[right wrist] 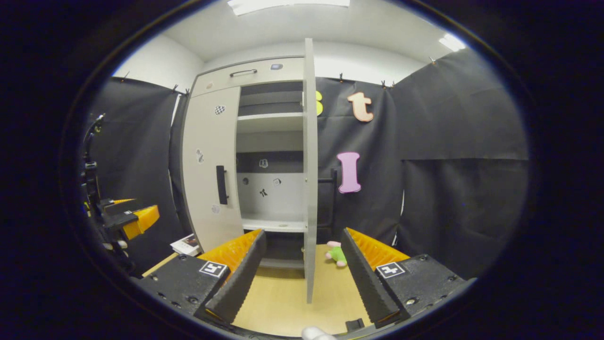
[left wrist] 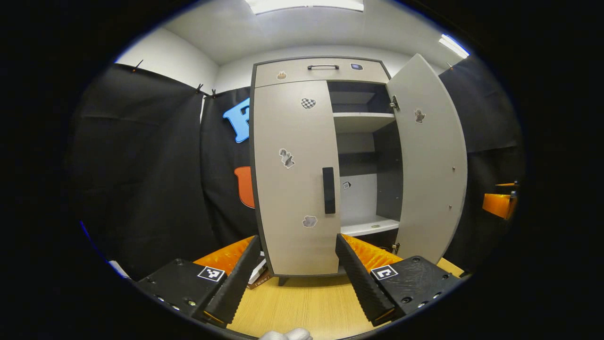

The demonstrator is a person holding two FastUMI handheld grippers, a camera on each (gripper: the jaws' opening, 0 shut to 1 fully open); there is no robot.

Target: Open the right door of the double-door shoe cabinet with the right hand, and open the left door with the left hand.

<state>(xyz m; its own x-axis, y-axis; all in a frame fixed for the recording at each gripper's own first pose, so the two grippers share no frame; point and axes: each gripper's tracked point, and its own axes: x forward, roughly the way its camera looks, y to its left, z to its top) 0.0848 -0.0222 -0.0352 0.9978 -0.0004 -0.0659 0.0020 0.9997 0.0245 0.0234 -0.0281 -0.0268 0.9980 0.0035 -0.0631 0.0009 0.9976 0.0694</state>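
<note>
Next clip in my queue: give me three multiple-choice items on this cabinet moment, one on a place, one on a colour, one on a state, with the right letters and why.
1. Where does the green plush toy lie?
A. on the table right of the right door
B. on the lower shelf
C. on top of the cabinet

2. What colour is the handle of the left door?
A. white
B. black
C. orange

3. How do the doors stand?
A. both shut
B. both open
C. right open, left shut

Answers:
1 A: in the right gripper view it rests on the wood beyond the door's edge.
2 B: a dark vertical bar.
3 C: the shelves show behind the swung right door; both tongs, left and right, are open and empty.
</note>
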